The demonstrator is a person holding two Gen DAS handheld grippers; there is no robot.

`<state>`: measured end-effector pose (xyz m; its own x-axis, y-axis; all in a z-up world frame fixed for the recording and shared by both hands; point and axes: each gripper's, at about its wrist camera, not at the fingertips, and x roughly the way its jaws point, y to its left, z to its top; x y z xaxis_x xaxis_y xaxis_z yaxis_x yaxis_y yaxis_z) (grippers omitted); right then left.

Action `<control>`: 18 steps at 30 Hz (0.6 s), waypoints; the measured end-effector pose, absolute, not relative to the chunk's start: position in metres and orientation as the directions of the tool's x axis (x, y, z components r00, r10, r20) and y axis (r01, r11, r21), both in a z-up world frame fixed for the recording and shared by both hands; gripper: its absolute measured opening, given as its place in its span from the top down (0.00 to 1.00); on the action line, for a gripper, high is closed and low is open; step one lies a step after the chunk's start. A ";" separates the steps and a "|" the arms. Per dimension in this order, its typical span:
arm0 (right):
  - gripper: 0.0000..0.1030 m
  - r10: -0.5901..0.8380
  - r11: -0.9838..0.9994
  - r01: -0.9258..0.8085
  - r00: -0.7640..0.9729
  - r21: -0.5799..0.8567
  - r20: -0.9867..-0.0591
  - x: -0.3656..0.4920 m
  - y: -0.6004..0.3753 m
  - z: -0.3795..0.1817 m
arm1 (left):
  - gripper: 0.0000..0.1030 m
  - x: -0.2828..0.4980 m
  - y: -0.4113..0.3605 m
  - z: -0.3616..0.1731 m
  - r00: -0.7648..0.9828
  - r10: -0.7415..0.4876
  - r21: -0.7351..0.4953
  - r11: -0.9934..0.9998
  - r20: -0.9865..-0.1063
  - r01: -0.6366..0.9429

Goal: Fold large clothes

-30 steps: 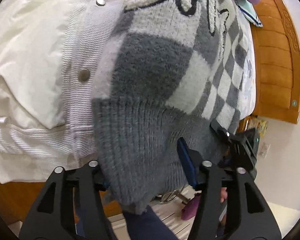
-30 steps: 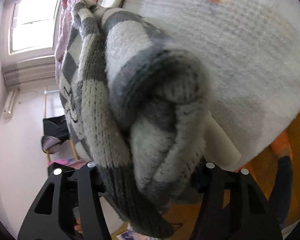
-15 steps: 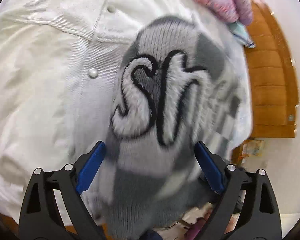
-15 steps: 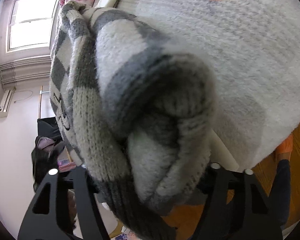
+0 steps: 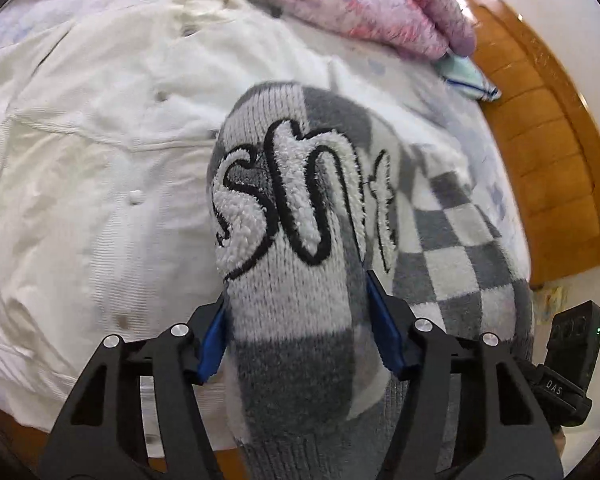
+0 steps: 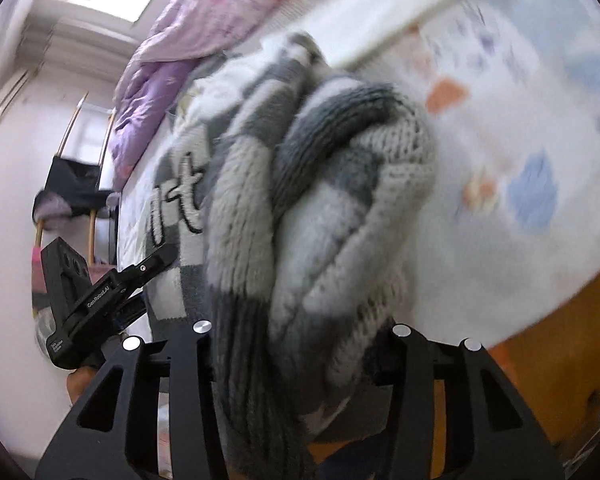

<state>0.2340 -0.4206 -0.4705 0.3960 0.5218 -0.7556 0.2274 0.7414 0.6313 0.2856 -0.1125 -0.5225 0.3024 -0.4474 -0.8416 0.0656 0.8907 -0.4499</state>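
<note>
Down my left wrist view, my left gripper (image 5: 296, 328), its jaws just closing, pinches the checkered grey sweater (image 5: 300, 240) over the white jacket (image 5: 100, 160) on the bed (image 5: 380, 64), while my right gripper (image 6: 300, 364), also closing, clamps its bunched folds.

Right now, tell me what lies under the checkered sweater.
Under the checkered sweater: a white jacket on the patterned bedsheet. What lies beneath its bunched middle is covered.
</note>
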 end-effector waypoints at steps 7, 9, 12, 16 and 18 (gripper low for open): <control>0.60 0.423 0.812 0.177 0.479 0.556 -0.769 0.236 -0.537 -0.458 | 0.44 0.301 -0.246 -0.500 0.353 -0.531 -0.525 0.842 -0.771 0.120; 0.60 0.378 0.831 0.181 0.509 0.525 -0.773 0.232 -0.572 -0.458 | 0.46 0.312 -0.284 -0.501 0.349 -0.556 -0.544 0.827 -0.754 0.143; 0.60 0.311 0.850 0.195 0.563 0.489 -0.766 0.222 -0.625 -0.460 | 0.47 0.325 -0.340 -0.496 0.361 -0.592 -0.561 0.804 -0.721 0.197; 0.59 0.270 0.817 0.285 0.580 0.502 -0.769 0.211 -0.684 -0.495 | 0.49 0.338 -0.407 -0.512 0.335 -0.618 -0.564 0.786 -0.712 0.253; 0.58 0.259 0.801 0.353 0.522 0.483 -0.812 0.209 -0.710 -0.530 | 0.49 0.338 -0.428 -0.531 0.300 -0.591 -0.530 0.805 -0.749 0.266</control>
<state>0.2091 -0.7101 -0.5302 0.5225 0.2594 -0.8123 0.3531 0.8013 0.4830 0.3380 -0.4283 -0.5306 0.2998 -0.5915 -0.7485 0.2662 0.8053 -0.5297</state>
